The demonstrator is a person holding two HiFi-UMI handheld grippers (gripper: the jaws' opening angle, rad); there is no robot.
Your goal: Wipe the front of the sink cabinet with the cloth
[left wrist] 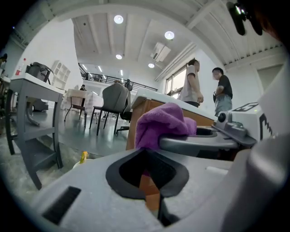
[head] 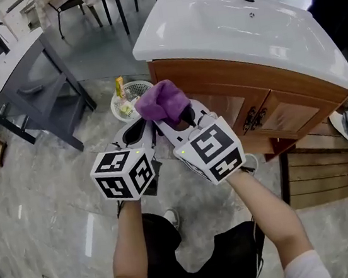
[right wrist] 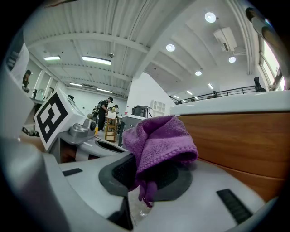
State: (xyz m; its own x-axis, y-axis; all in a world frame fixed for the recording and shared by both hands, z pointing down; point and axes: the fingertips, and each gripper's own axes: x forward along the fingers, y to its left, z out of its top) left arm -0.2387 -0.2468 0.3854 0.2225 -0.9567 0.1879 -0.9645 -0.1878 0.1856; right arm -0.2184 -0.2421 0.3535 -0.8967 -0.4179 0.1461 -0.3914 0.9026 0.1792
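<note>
A purple cloth point(head: 161, 100) is bunched between the jaws of my right gripper point(head: 181, 119), which is shut on it. In the right gripper view the cloth point(right wrist: 158, 140) folds over the black pads of that gripper point(right wrist: 146, 181), right beside the wooden cabinet front point(right wrist: 244, 140). My left gripper point(head: 136, 131) sits close on the left of the right one, jaws together with nothing held. In the left gripper view its jaws point(left wrist: 147, 171) are shut, and the cloth point(left wrist: 163, 124) shows beyond them. The sink cabinet front point(head: 233, 105) is just ahead, under the white sink top point(head: 242, 31).
A white basket point(head: 128, 91) with a yellow bottle stands on the floor left of the cabinet. A grey desk point(head: 26, 78) is at the far left, and chairs stand behind. A person's shoe point(head: 341, 124) is by the cabinet's right end. Two people point(left wrist: 195, 84) stand beyond the sink.
</note>
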